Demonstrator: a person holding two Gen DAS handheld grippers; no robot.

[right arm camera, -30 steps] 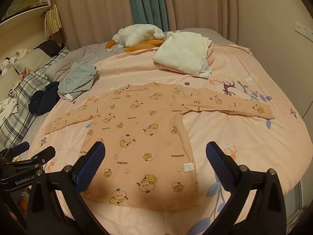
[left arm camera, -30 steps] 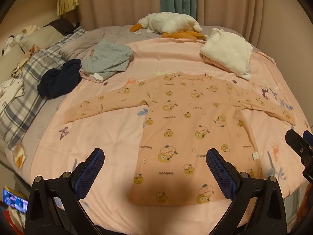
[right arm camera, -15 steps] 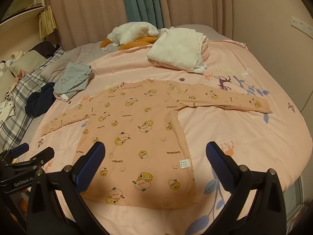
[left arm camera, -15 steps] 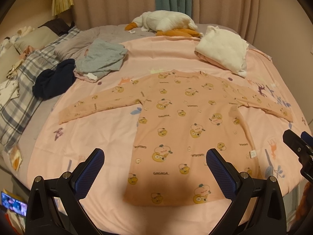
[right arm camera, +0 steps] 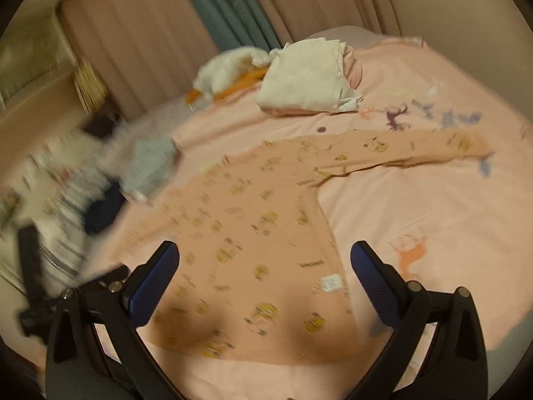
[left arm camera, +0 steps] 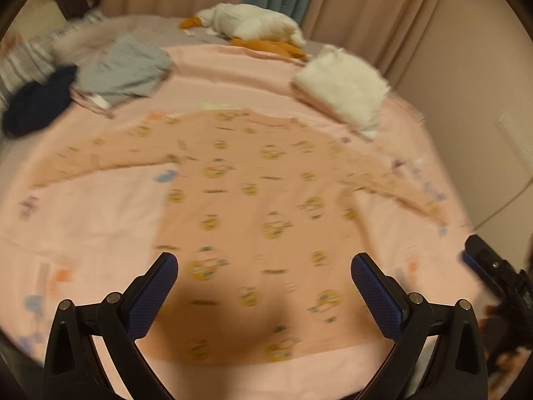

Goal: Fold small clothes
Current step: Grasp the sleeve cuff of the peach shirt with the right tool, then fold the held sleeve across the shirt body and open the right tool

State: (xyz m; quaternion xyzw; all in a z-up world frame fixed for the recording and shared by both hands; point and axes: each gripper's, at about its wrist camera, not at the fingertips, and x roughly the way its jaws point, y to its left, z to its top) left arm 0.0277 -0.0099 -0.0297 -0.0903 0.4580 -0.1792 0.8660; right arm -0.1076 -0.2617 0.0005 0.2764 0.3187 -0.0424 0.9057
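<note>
The peach long-sleeved shirt [left arm camera: 266, 200] lay flat on the pink bedsheet [left arm camera: 100, 220] ahead of both grippers' wide, empty jaws, its hem nearest them.

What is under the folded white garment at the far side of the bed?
A pink layer peeks out below the white garment along its near edge; whether that is another garment or bunched pink bedsheet cannot be told. Anything further beneath is covered.

Pink bed [left arm camera: 100, 220], peach shirt [left arm camera: 266, 200] flat
</note>
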